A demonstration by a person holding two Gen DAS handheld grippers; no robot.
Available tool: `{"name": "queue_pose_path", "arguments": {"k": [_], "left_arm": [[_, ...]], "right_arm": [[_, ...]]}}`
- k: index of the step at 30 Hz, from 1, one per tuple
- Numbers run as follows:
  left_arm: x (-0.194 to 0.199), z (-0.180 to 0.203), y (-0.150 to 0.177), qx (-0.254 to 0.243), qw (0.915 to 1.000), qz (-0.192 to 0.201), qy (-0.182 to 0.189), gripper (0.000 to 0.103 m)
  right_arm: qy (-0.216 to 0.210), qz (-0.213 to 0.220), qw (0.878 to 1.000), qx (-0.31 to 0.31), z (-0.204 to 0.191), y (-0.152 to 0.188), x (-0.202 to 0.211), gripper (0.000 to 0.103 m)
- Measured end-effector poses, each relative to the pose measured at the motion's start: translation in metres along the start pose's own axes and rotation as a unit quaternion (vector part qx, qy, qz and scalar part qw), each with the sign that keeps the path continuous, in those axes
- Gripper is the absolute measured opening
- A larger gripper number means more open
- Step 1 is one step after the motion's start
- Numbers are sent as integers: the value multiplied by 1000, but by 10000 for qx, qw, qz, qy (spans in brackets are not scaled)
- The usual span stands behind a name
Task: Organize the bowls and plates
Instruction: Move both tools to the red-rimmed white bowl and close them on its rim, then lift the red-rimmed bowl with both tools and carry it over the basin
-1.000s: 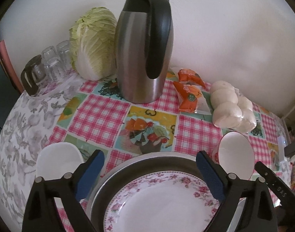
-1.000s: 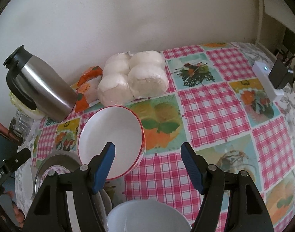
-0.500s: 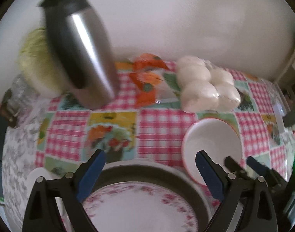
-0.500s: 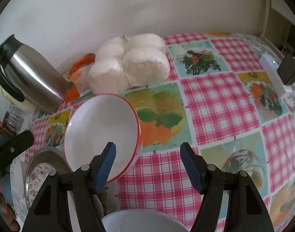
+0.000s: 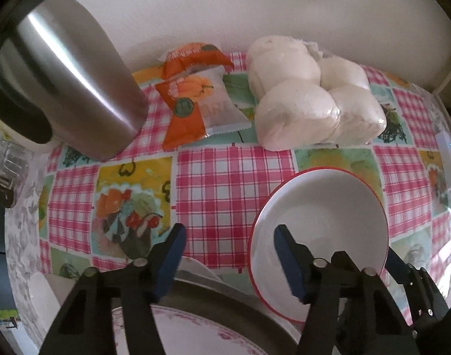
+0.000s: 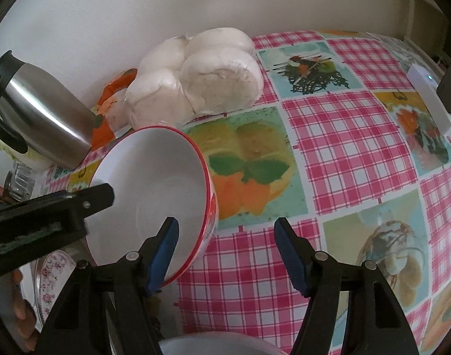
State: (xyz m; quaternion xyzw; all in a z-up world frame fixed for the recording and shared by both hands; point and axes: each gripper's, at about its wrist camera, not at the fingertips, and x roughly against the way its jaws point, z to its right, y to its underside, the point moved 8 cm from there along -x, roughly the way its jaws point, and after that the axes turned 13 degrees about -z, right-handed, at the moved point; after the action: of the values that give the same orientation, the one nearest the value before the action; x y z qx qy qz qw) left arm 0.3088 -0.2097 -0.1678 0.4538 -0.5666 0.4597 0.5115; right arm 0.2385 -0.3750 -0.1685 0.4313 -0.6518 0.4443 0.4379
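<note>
At the far left of the left wrist view, the steel thermos (image 5: 77,82) is cut off by the frame edge, its top out of sight. Glasses (image 5: 9,162) beside it are blurred and half hidden. Right of the thermos lie orange snack packets (image 5: 196,100), then a wrapped pack of white buns (image 5: 311,100), all on the checked tablecloth (image 5: 225,189). Near the camera, the left gripper (image 5: 228,236) has its jaws spread with nothing between them; its right finger stands in front of the red-rimmed bowl (image 5: 323,224), but whether it touches the rim cannot be told. Under the fingers a flowered plate (image 5: 196,337) in a dark pan is mostly cut off.

In the right wrist view, the red-rimmed bowl (image 6: 154,189) sits near left, tilted. The right gripper (image 6: 225,236) is spread wide, its left finger just over the bowl's near rim, gripping nothing. A white dish (image 6: 213,344) at the bottom edge is barely visible.
</note>
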Motion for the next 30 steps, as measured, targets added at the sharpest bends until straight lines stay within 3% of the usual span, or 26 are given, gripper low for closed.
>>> {"name": "queue_pose_path", "arguments": {"k": [4,9,14,17,25,30], "left_arm": [[-9,3,-2,-32,9998,-159,113,45],[-19,10,-1,-177,9993,-309,65,34],[-27,16,-3,-235,9990,-373,85,28],[-26,27,-1,-330,9987,-372,124,20],[-25,62,2,-635,9970,-376,248,19],[-26,78,3,-744,9964,-361,173,18]], "right_arm": [[-153,7,9999,-11,-2,-1,-2,58],[-408,5,9992,18,-7,-2,-2,43],[-550,14,9985,22,-12,-1,-3,35],[-579,32,9983,-13,-11,-3,-4,32],[-493,152,9983,-278,16,-4,5,27],[-495,-15,9979,-414,27,-2,-6,26]]}}
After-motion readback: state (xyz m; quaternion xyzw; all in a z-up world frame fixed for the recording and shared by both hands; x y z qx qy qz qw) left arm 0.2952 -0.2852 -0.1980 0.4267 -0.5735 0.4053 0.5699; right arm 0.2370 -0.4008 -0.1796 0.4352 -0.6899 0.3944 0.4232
